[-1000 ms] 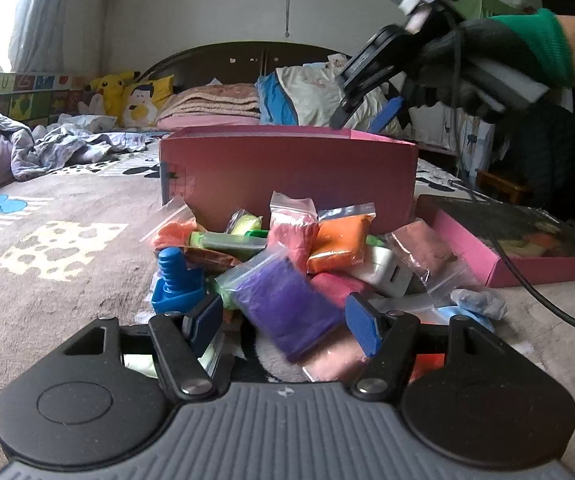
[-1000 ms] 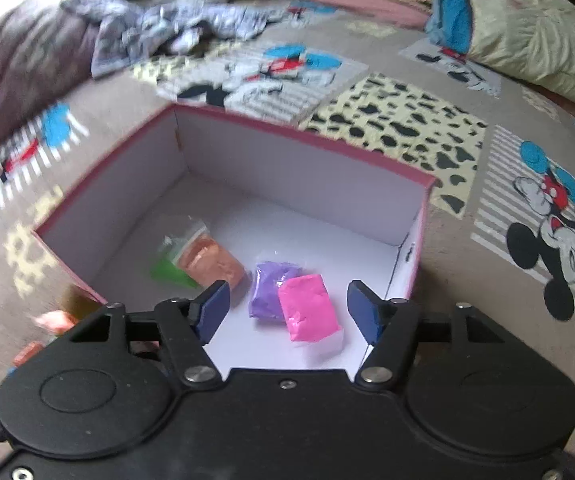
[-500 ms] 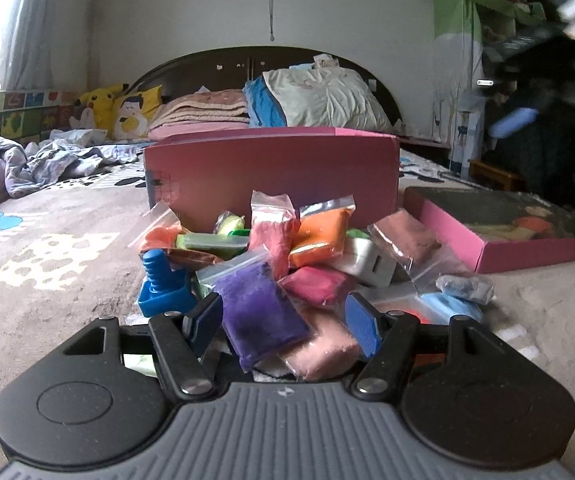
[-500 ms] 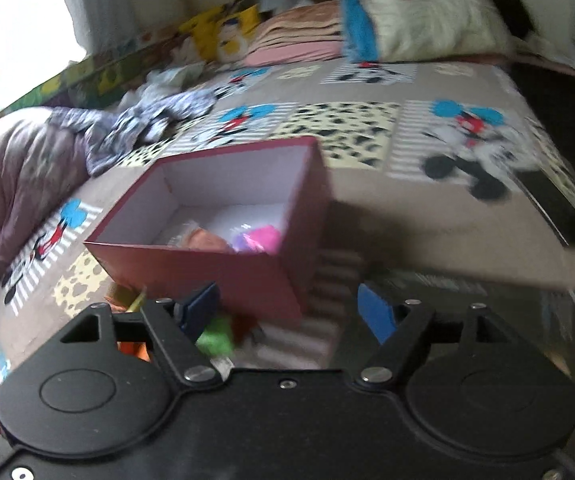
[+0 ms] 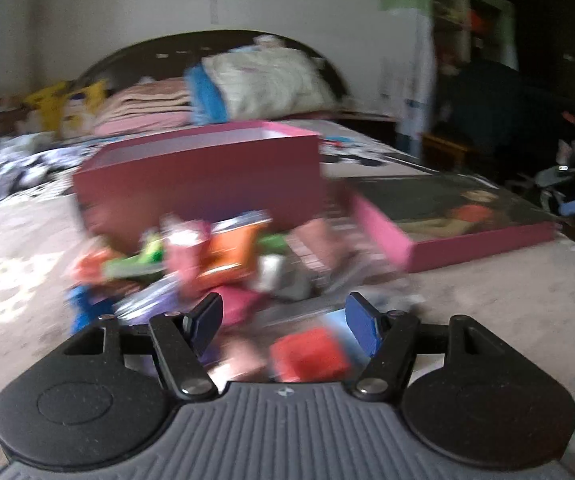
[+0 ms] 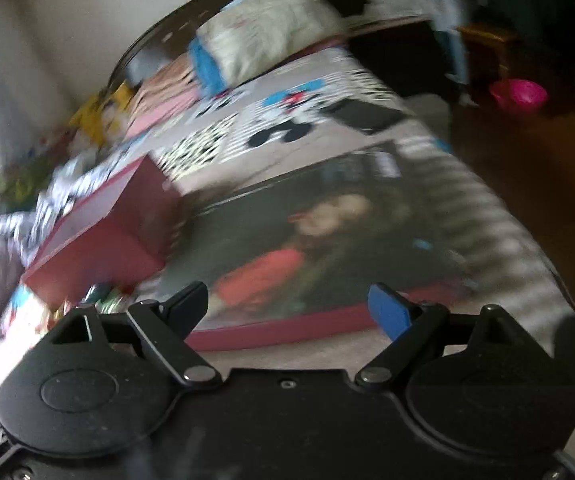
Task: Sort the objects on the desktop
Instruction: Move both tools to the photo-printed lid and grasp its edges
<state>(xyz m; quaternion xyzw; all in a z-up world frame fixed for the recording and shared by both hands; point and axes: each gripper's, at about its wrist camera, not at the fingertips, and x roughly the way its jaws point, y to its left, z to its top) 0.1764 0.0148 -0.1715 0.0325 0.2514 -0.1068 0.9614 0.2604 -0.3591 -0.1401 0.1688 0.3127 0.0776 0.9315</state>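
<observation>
Left wrist view: left gripper (image 5: 285, 316), fingers spread wide, nothing between them, low over a blurred heap of coloured packets (image 5: 203, 264) lying just in front of the pink box (image 5: 207, 176). Right wrist view: right gripper (image 6: 287, 308), fingers likewise wide apart and empty, above the box lid (image 6: 307, 240), which lies flat beside the pink box (image 6: 103, 240).

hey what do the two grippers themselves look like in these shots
Both look alike. The left gripper has a ribbed grey body with a small logo, two round black discs, and black linkage arms with silver pivot screws, ending in blue pads. The right gripper has the same arms and blue pads, on a smooth black body.
</observation>
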